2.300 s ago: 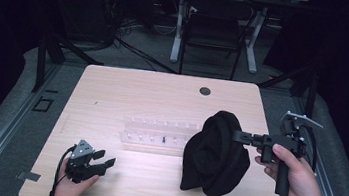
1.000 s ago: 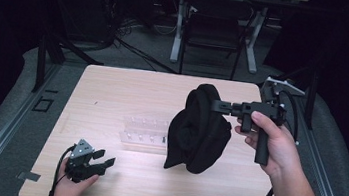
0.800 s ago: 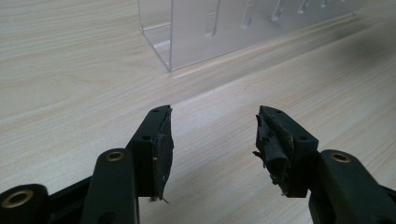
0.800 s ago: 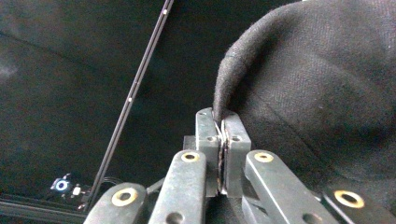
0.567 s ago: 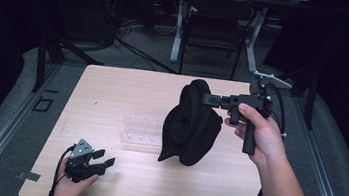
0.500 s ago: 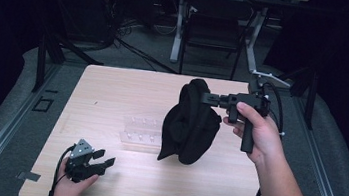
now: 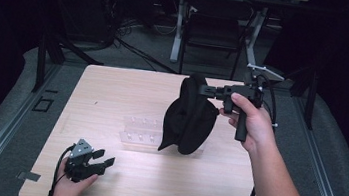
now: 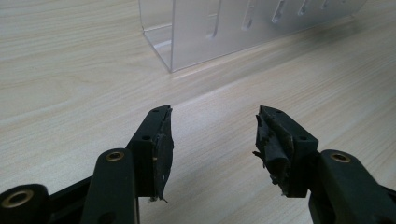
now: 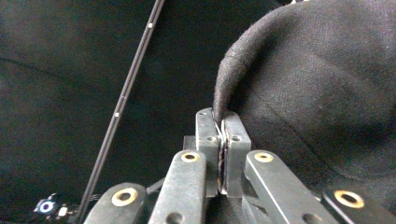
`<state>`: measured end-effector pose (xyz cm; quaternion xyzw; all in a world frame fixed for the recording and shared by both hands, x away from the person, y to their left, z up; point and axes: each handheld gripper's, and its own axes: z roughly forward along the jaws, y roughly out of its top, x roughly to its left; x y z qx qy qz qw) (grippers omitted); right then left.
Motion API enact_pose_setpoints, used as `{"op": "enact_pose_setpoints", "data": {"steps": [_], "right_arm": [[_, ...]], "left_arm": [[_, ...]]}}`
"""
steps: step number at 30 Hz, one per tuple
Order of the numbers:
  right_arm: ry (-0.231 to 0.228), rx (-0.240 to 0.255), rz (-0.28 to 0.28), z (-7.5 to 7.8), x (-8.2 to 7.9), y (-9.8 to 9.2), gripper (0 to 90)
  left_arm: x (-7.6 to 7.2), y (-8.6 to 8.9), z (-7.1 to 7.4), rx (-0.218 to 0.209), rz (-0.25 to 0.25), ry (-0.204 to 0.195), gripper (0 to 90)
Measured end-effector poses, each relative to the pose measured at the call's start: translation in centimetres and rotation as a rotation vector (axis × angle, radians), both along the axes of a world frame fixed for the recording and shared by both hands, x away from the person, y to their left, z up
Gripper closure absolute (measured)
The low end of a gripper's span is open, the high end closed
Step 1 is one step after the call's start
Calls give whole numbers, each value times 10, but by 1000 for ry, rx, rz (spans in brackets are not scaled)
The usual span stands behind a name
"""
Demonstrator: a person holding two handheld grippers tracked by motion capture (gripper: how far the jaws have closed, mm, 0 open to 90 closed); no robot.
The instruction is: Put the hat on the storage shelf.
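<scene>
The table (image 7: 128, 92) is a pale wood-grain top with rounded corners, standing on grey floor (image 7: 8, 123) in a dark room. A clear plastic rack (image 7: 140, 131) lies near the middle of it, a low see-through piece with a row of slots along its wall; its right end is hidden behind hanging black cloth. Close up, the rack (image 8: 219, 28) sits flat on the wood. At the near left corner, the left gripper (image 7: 99, 161) rests on the tabletop, jaws apart, a hand wrapped around it.
</scene>
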<state>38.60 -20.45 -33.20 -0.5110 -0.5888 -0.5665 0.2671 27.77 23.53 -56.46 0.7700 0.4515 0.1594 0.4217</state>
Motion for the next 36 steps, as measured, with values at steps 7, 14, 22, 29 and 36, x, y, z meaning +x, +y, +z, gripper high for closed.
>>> {"op": "enact_pose_setpoints", "data": {"steps": [7, 14, 22, 29, 36], "right_arm": [[-8, -24, -12, -2, 15, 1, 882], [-7, -80, -28, -3, 26, 7, 882], [-4, -76, 2, -5, 24, 16, 881], [0, -64, 16, -7, 22, 27, 881], [8, -44, 5, -9, 23, 32, 880]], "left_arm": [[2, 1, -1, -6, 2, 1, 459], [1, 0, -1, 1, 1, -9, 459], [-2, -7, 5, -13, -18, -36, 463], [1, -25, 29, -49, -69, -96, 473], [10, -51, 49, -68, -126, -148, 491]]}}
